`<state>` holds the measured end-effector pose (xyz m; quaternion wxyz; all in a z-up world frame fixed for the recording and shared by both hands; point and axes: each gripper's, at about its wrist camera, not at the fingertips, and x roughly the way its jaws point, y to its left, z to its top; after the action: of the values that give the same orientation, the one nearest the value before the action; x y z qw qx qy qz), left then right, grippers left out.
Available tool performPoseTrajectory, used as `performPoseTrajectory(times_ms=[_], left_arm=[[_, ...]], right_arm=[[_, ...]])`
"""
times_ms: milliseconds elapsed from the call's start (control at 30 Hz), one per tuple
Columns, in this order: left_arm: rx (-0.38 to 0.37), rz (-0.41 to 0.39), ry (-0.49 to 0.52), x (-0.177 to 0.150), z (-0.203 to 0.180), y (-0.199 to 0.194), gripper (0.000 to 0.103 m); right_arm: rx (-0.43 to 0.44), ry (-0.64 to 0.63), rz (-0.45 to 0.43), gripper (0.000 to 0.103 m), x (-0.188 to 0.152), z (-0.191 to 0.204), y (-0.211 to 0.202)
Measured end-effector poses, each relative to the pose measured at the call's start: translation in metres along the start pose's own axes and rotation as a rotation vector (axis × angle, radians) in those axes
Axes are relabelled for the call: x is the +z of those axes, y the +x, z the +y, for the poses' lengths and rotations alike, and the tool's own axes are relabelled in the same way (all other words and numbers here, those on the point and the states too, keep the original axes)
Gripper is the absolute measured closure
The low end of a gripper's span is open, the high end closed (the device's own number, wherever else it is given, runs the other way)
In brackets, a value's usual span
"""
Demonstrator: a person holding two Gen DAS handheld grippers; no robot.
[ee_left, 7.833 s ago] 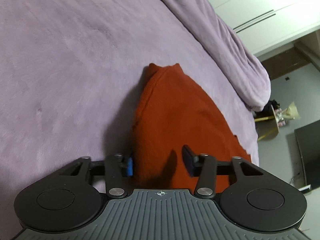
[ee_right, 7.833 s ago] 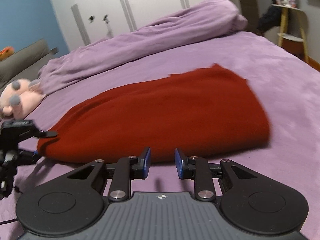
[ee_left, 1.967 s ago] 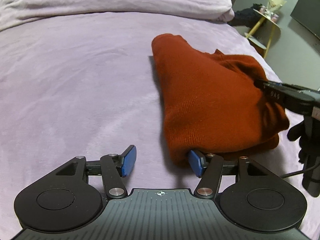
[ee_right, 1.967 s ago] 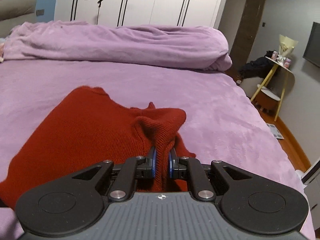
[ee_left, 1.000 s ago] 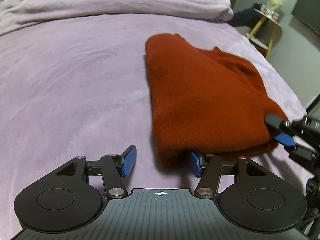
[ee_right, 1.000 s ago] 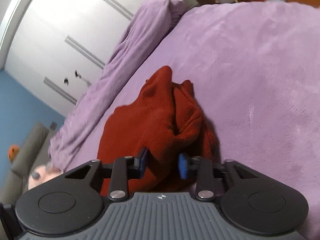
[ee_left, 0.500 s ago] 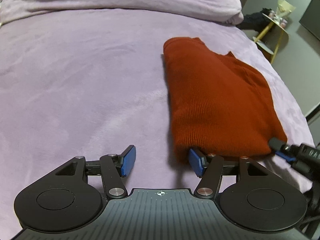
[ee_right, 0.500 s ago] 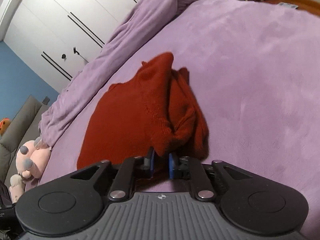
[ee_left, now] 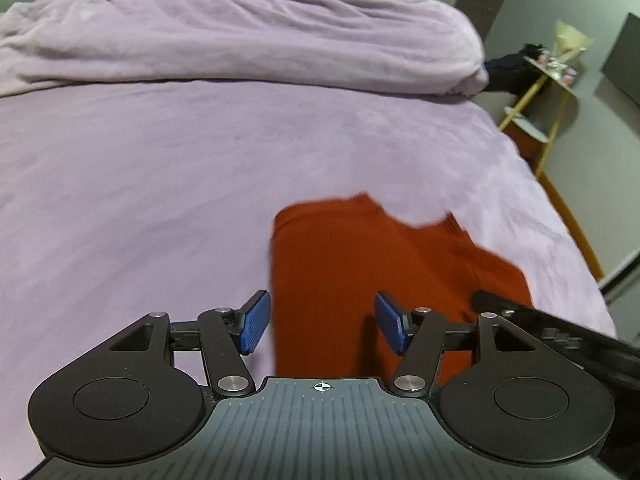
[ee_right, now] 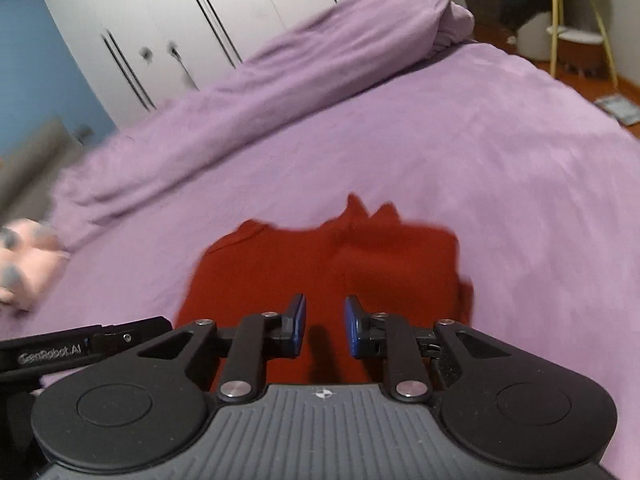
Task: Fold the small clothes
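Folded red sweater (ee_left: 360, 280) flat near bed's (ee_left: 140, 180) right edge. Left gripper (ee_left: 322, 322) open above it, holding nothing. Right gripper (ee_right: 325, 326) closing, empty, pads apart.

The folded garment (ee_left: 360, 280) lies on the bed (ee_left: 140, 200) near its right edge. Behind it, along the bed's far edge, lies a bunched blanket (ee_left: 240, 40). A soft toy (ee_right: 24, 264) lies at the left edge. Beyond the far right corner stands a side table (ee_left: 552, 76).
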<state>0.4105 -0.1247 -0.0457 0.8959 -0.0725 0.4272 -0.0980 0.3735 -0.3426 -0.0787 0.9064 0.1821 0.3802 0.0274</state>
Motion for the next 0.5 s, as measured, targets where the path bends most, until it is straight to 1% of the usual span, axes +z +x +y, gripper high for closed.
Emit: performPoseTrajectory(times_ms=[33,100,200,300,367,500], left_arm=[[0.010,0.018,0.000,0.005,-0.005,0.014,0.039],[0.056,0.049,0.008,0.013,-0.012,0.042,0.038],[0.099,0.049,0.044,0.019,-0.020,0.072,0.030],[0.118,0.050,0.045,0.020,-0.021,0.089,0.021],[0.119,0.035,0.044,0.017,-0.020,0.096,0.017],[0.124,0.014,0.043,0.012,-0.021,0.096,0.015]], right_arm=[[-0.032,-0.012,0.024,0.083,0.009,0.003,0.016],[-0.109,-0.027,0.058,0.084,0.023,0.006,0.042],[-0.155,-0.065,0.053,0.087,0.032,-0.001,0.059],[-0.160,-0.053,0.056,0.087,0.036,-0.010,0.073],[-0.169,-0.074,0.038,0.087,0.031,-0.008,0.081],[-0.197,-0.125,-0.018,0.086,0.020,-0.001,0.086]])
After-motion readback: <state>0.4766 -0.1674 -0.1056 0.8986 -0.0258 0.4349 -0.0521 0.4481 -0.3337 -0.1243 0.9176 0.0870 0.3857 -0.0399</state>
